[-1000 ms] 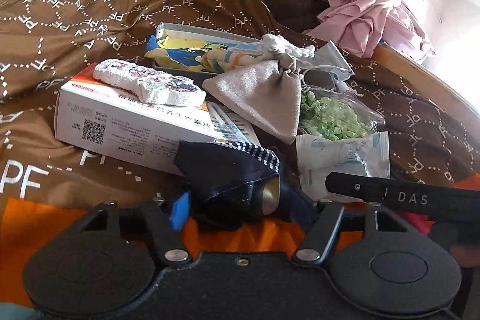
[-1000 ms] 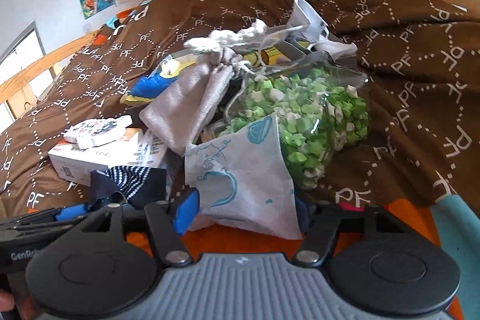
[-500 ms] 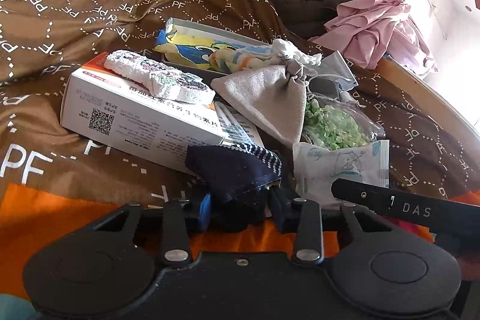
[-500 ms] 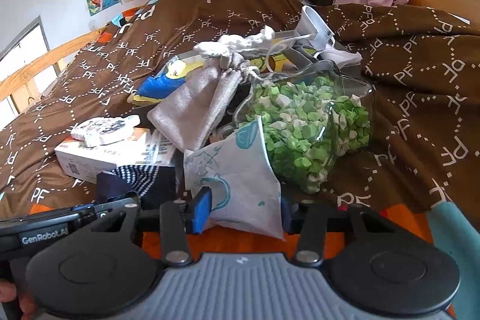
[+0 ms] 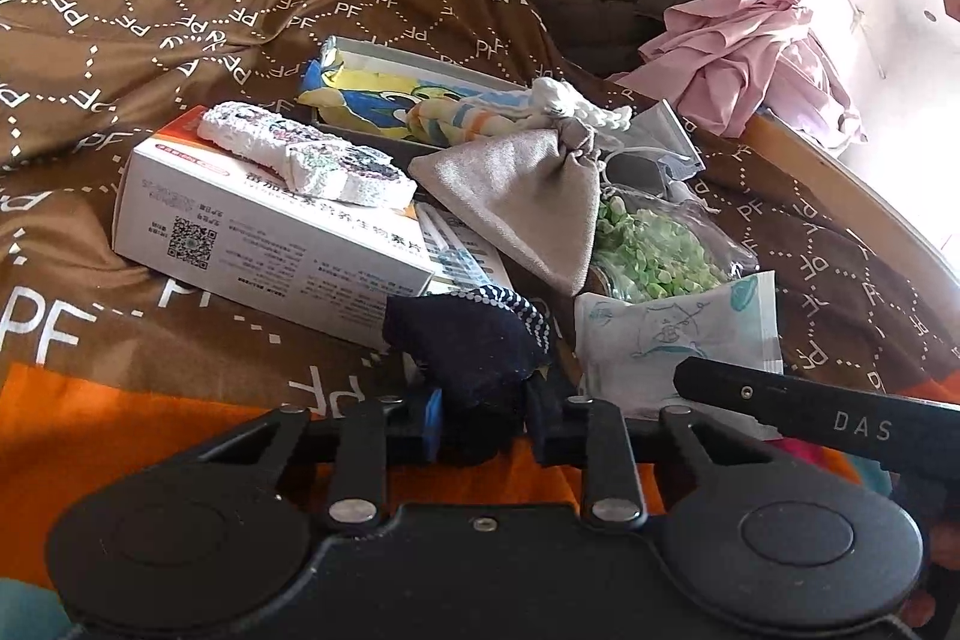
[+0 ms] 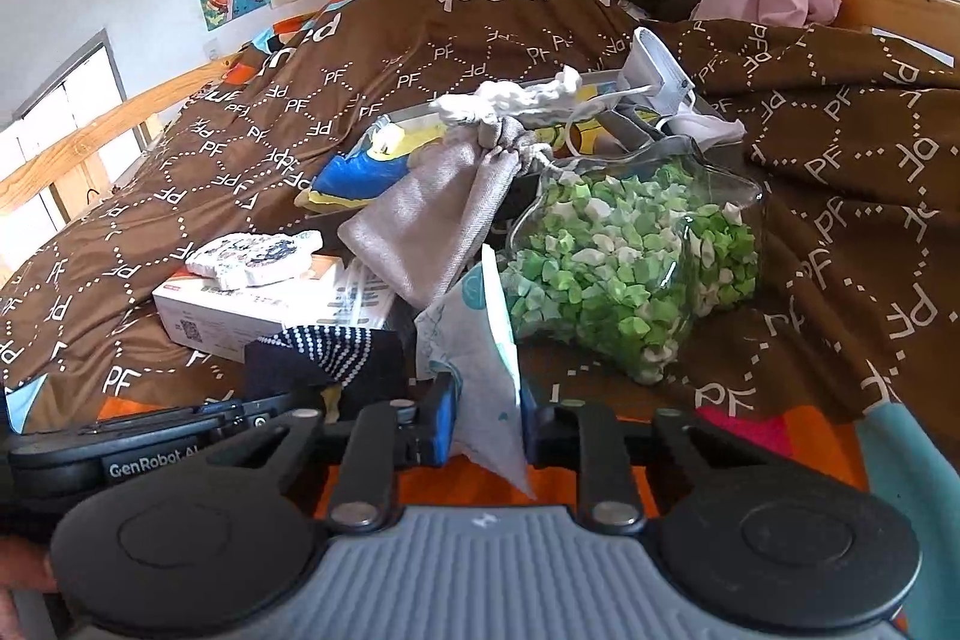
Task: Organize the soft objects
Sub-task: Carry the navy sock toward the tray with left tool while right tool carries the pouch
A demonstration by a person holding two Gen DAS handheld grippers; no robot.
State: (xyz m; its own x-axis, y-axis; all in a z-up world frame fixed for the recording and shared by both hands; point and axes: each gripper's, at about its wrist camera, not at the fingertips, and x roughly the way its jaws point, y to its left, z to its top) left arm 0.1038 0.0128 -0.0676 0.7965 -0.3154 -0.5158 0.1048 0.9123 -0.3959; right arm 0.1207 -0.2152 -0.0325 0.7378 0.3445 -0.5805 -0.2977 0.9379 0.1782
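I see a brown quilt [image 5: 180,10] on a bed, its pile of soft things unsorted. A grey pouch [image 5: 516,196] and bag of green bits [image 6: 624,268] lie untouched. My right gripper [image 6: 485,424] pinches a white packet [image 6: 480,340]; my left gripper [image 5: 480,418] clamps a navy sock [image 5: 462,340].

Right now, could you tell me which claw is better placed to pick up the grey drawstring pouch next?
Neither is free: the left claw is shut on the navy sock, the right claw on the white packet. The grey pouch lies just behind the packet, probably favouring the right.
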